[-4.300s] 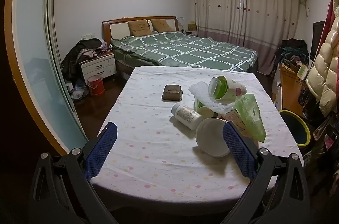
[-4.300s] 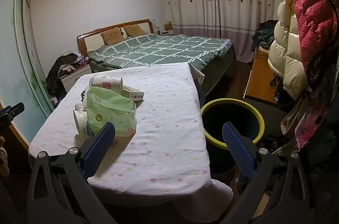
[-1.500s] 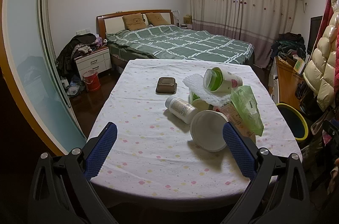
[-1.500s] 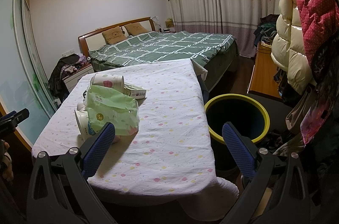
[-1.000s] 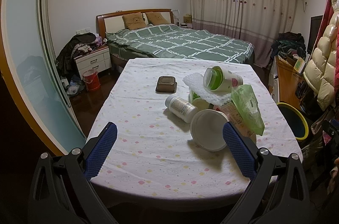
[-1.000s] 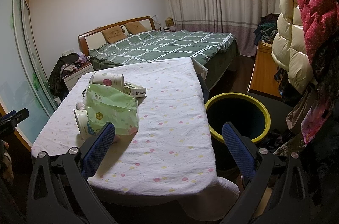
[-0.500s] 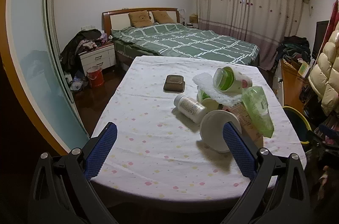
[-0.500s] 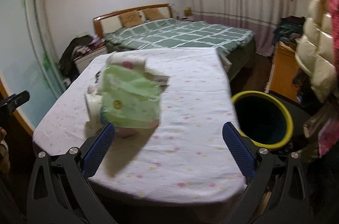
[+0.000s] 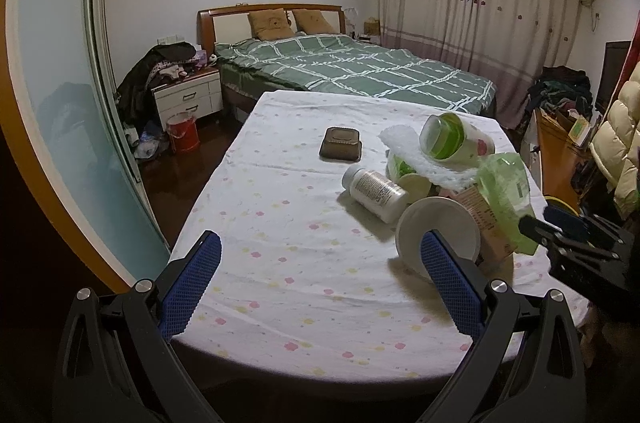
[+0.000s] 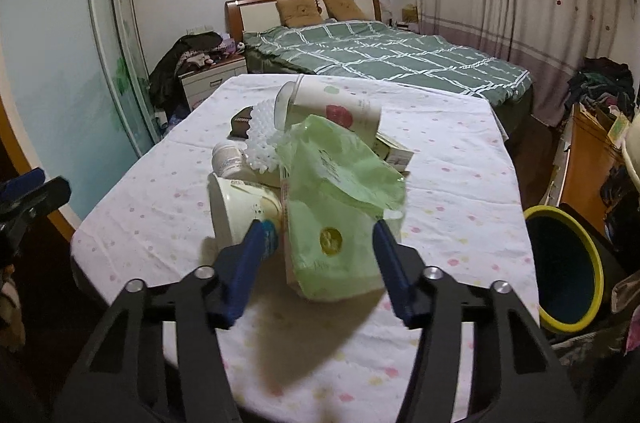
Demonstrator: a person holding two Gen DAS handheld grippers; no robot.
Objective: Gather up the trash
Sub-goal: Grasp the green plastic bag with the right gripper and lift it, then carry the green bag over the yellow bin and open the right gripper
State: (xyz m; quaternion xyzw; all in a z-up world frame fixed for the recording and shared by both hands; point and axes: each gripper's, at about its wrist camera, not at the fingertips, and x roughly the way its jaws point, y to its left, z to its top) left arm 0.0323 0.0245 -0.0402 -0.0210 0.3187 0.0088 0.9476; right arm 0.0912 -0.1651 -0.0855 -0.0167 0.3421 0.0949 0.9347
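Trash sits in one heap on the right half of the tabletop (image 9: 280, 263), and your right tongs (image 10: 320, 243) are closing around the nearest piece, the green plastic pack (image 10: 336, 223). The pack lies between the blue pads, but they don't look to be pressing on it yet, so nothing is held so far.

Finish the squeeze on the thick lower body of the pack, not on its loose, crumpled top flap, which would likely slip out. Watch the left pad: it is just beside the white paper bowl (image 10: 240, 207), which leans against the pack. Keep that pad clear of the bowl's rim or you may pinch both and drag the heap. Lift straight up first, because the tall paper cup (image 10: 332, 107) and the white foam netting (image 10: 262, 139) lie just behind it and may shift when the pack leaves.

The yellow-rimmed bin (image 10: 564, 263) stands on the floor just off the tabletop's right edge; carry the pack over its mouth before letting go.

Your left tongs (image 9: 320, 275) hover wide apart with nothing between them, over the near edge. The white pill bottle (image 9: 376, 189) lies on its side at the heap's left, a fair next pick. The dark box (image 9: 341, 143) sits apart, farther back.
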